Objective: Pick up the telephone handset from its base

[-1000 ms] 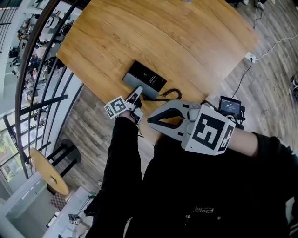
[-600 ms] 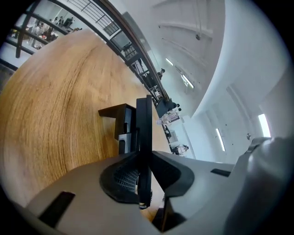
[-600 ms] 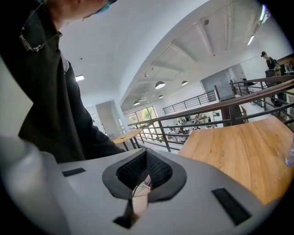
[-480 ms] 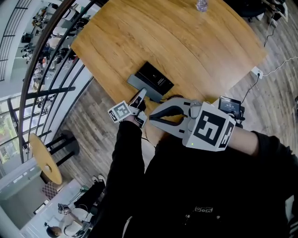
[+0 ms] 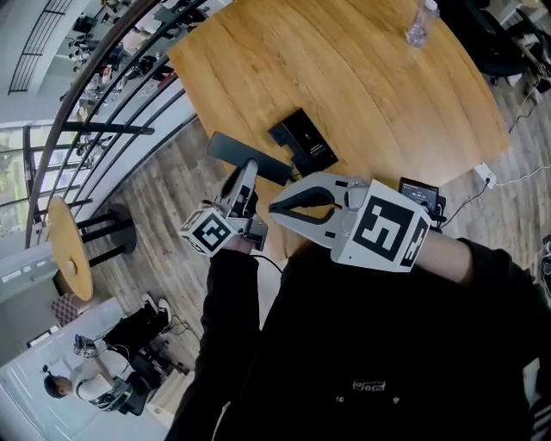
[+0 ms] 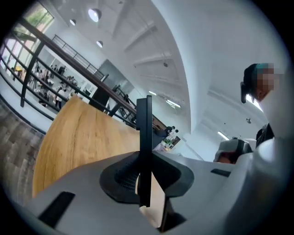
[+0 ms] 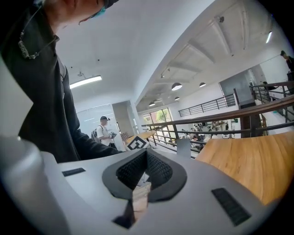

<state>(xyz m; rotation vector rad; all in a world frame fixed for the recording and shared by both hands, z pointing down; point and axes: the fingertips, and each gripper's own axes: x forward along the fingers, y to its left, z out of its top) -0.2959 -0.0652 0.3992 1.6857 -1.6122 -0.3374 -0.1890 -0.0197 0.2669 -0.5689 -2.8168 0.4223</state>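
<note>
My left gripper [image 5: 245, 172] is shut on the dark grey handset [image 5: 258, 161] and holds it in the air above the table's near edge, apart from the black phone base [image 5: 303, 140]. In the left gripper view the handset [image 6: 144, 137] stands edge-on as a thin dark bar pinched between the pads. To the right, my right gripper [image 5: 274, 208] hangs close by with its jaws shut and nothing in them. In the right gripper view its closed pads [image 7: 158, 170] show, with the handset's end [image 7: 184, 148] beyond.
The wooden table [image 5: 362, 69] carries a water bottle [image 5: 417, 24] at its far side. A small screened device [image 5: 420, 191] sits by my right wrist. A dark railing [image 5: 112, 86] runs along the table's left, over a lower floor with a round stool [image 5: 62, 258].
My left gripper has lifted the handset up off the base and toward the left of it. The right gripper rose only slightly.
</note>
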